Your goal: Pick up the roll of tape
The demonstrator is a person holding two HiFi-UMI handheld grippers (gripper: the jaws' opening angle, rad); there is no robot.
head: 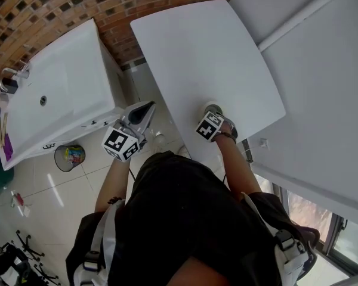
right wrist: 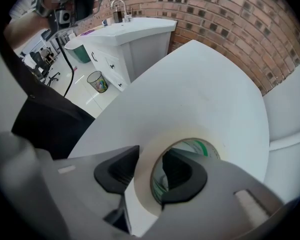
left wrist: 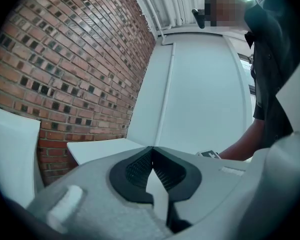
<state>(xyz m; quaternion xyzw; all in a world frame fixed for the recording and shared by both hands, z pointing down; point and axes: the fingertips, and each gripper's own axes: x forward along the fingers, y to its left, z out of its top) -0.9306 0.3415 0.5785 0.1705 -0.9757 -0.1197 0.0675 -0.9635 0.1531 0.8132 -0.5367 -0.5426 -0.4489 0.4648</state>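
The roll of tape [right wrist: 141, 184], cream with green print inside its core, lies flat on the white table [right wrist: 190, 84] near its front edge. My right gripper [right wrist: 150, 171] points straight down over it, one jaw outside the roll and the other inside the hole, with the roll's wall between the pads; the jaws stand open. From the head view, the marker cube hides most of the roll [head: 213, 107] and of the right gripper [head: 213, 115]. My left gripper [head: 144, 113] hovers level off the table's left side, shut and empty [left wrist: 152, 159].
A white sink counter [head: 59, 88] with a tap stands to the left, against the brick wall [head: 59, 5]. A small waste bin [head: 70, 157] sits on the tiled floor below it. A white wall panel [head: 322, 70] runs along the table's right.
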